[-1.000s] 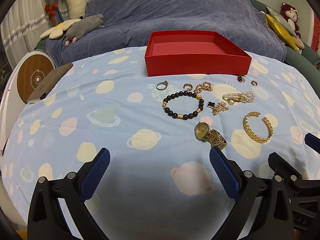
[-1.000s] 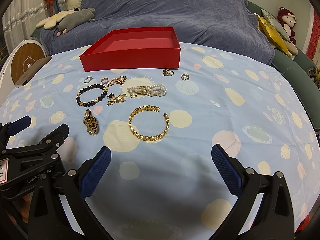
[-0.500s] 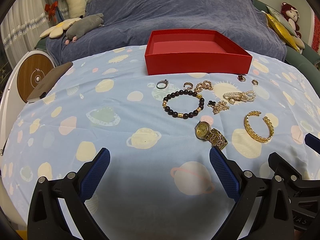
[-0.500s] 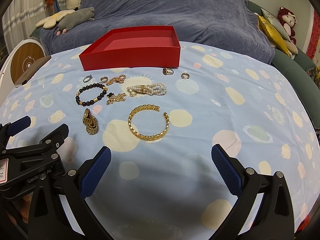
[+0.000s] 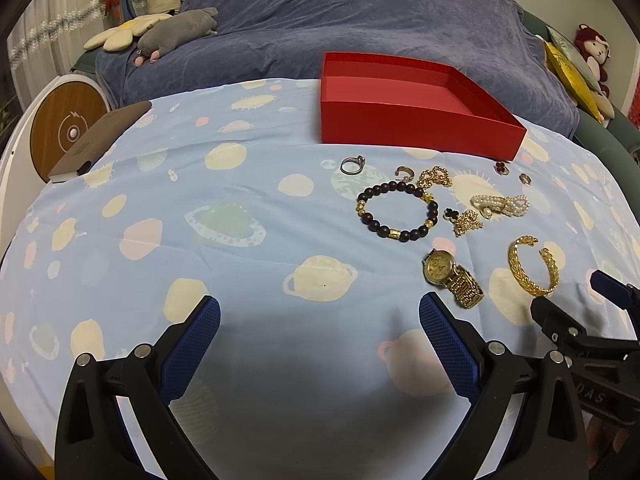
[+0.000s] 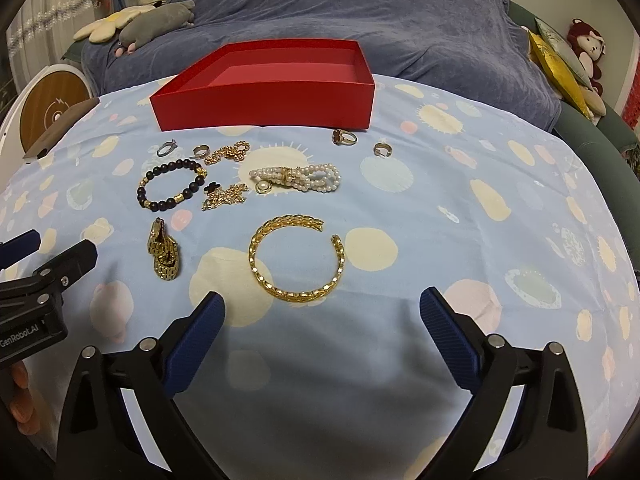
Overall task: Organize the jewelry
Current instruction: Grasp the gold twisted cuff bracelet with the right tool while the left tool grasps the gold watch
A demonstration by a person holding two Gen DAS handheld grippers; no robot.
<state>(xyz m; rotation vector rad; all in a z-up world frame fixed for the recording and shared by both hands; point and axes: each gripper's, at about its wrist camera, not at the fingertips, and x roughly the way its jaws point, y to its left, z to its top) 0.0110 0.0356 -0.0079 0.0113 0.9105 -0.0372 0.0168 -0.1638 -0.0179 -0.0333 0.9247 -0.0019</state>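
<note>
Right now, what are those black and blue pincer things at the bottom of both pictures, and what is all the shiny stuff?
Those are two claws that a person holds, one in each hand. Each carries a little camera looking out along its fingers, so each picture comes from one claw. The left claw is open and holds nothing. The right claw is just starting to close, with nothing between its fingers. On the blue spotted cloth lies jewelry: a gold bangle nearest the right claw, a gold watch, a dark bead bracelet, a pearl bracelet, some chains and rings. Behind them sits a red box with nothing showing inside.
</note>
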